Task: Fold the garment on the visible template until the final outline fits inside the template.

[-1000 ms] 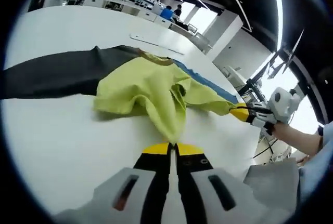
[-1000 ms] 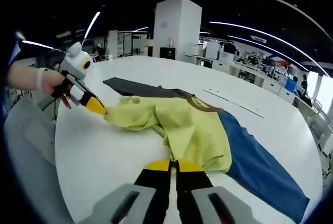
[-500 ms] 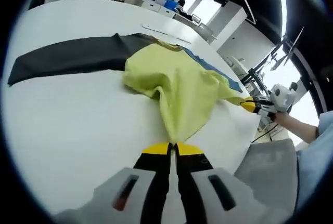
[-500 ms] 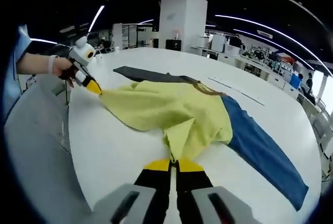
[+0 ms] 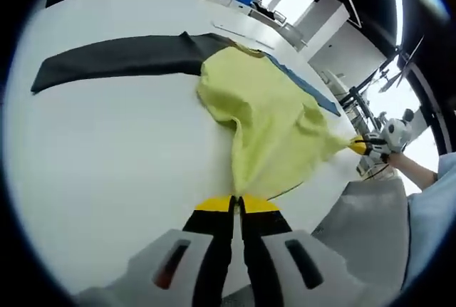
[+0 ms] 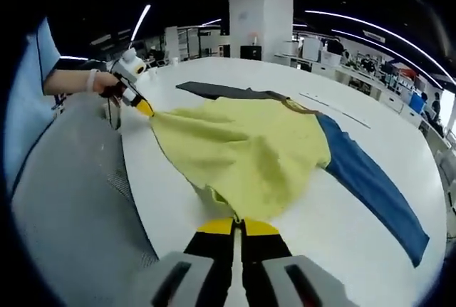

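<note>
Garment (image 5: 274, 118) lay spread on the white table (image 5: 107, 157), yellow body toward the near edge, one dark sleeve (image 5: 114, 61) and one blue sleeve (image 6: 374, 179) stretched out flat to either side. Hem end hung slightly past the table edge. No template outline could be made out on the table.

Left gripper (image 5: 237, 201) had its jaws together, pinching one hem corner of the yellow cloth; it also showed in the right gripper view (image 6: 144, 108) at the far hem corner, held by a hand (image 6: 107, 82). Right gripper (image 6: 237, 223) was likewise clamped, jaws together on the other hem corner, and appeared small in the left gripper view (image 5: 360, 145). Cloth ran taut between the two, with light wrinkles across the body.

Handling judgement: fabric looked thin, light and very soft, no stiffness, so it should drape and crease wherever unsupported and slide easily on the smooth table. Not fragile. Pulling one corner alone would likely skew it, so both corners need to travel together. Best holds seemed to be hem corners, as taken here, then sleeve ends or shoulder seams for later folds. Sleeves not yet folded in, so the task looked early; risk was the hem slipping off the edge.
</note>
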